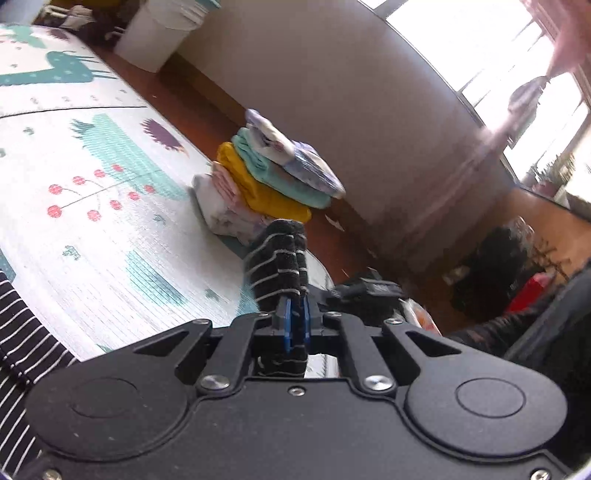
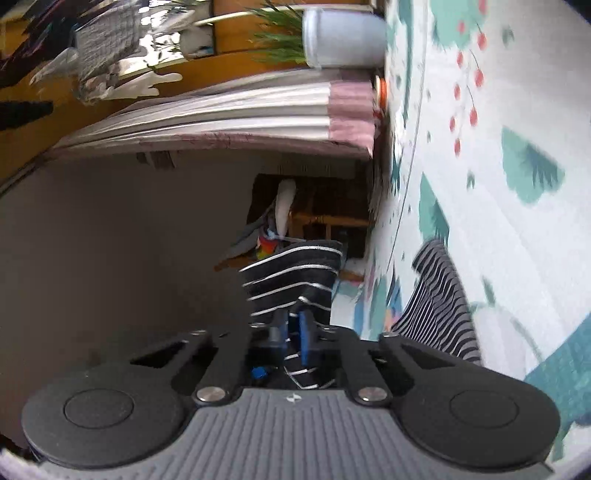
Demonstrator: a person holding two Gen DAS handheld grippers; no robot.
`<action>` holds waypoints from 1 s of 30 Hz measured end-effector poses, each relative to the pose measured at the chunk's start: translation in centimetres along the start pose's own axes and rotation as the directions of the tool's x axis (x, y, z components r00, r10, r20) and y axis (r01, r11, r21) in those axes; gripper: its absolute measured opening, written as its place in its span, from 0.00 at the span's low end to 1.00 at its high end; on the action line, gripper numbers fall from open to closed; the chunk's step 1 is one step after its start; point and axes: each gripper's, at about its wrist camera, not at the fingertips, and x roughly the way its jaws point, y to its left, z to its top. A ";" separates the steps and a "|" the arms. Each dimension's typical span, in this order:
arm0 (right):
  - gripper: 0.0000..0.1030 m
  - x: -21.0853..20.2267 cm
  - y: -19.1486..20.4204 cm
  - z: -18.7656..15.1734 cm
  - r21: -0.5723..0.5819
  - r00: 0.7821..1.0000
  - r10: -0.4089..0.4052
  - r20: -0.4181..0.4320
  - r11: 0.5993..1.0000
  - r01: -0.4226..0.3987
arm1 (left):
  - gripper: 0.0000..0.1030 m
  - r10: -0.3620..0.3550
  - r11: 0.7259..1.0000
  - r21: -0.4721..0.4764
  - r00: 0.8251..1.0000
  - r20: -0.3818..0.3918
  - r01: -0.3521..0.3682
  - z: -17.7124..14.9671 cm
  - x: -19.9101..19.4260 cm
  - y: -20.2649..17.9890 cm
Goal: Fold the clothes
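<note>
A black garment with thin white stripes bunches up between the blue pads of my left gripper, which is shut on it; more of the same cloth lies on the play mat at the lower left. In the right wrist view, rolled sideways, my right gripper is shut on a fold of the striped garment, and the rest of the cloth trails onto the mat. The other gripper shows as a dark shape just right of the pinched cloth.
A stack of folded clothes in white, pink, yellow, mint and lilac sits at the edge of the patterned play mat. A white bin stands by the wall. A plant pot and a curtain border the mat.
</note>
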 end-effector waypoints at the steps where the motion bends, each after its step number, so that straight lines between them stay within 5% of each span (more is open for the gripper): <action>1: 0.08 -0.5 -0.1 0.1 -0.007 1.000 -0.010 0.022 1.000 0.010 | 0.07 0.079 0.997 -0.013 0.997 0.012 -0.079 0.0 0.6 0.6; 3: 0.08 -1.8 -0.6 0.3 -0.009 0.995 -0.065 0.076 0.998 0.066 | 0.65 0.287 0.957 -0.028 0.958 -0.026 -0.288 -0.1 2.4 1.9; 5: 0.08 -3.0 -1.2 0.3 -0.008 0.971 -0.198 0.135 0.980 0.201 | 0.66 0.416 0.908 -0.035 0.908 -0.051 -0.418 -0.4 3.2 2.9; 9: 0.16 -4.1 -2.5 0.1 -0.004 0.877 -0.448 0.174 0.890 0.456 | 0.66 0.523 0.850 -0.057 0.852 -0.022 -0.524 -0.8 0.8 4.5; 11: 0.36 -3.9 -2.9 0.2 -0.004 0.841 -0.512 0.174 0.854 0.520 | 0.65 0.609 0.790 -0.087 0.793 -0.015 -0.607 -0.8 -1.2 5.9; 14: 0.40 -3.1 -3.8 0.6 0.014 0.804 -0.572 0.162 0.816 0.578 | 0.57 0.717 0.690 -0.122 0.697 -0.020 -0.714 -0.8 -2.9 8.1; 19: 0.45 -0.8 -4.7 0.6 -0.024 0.749 -0.649 0.130 0.754 0.657 | 0.41 0.749 0.641 -0.199 0.661 -0.048 -0.741 -0.3 -2.4 11.3; 25: 0.34 -0.2 -4.7 1.0 -0.075 0.741 -0.661 0.115 0.738 0.670 | 0.31 0.752 0.628 -0.217 0.654 -0.078 -0.747 0.4 0.3 13.6; 27: 0.30 -0.4 -4.8 1.1 -0.072 0.740 -0.664 0.110 0.737 0.672 | 0.10 0.736 0.651 -0.213 0.674 -0.056 -0.729 0.6 0.6 13.3; 30: 0.28 -0.8 -4.6 1.0 -0.075 0.735 -0.668 0.116 0.732 0.677 | 0.07 0.695 0.704 -0.203 0.719 -0.002 -0.680 1.0 0.8 12.4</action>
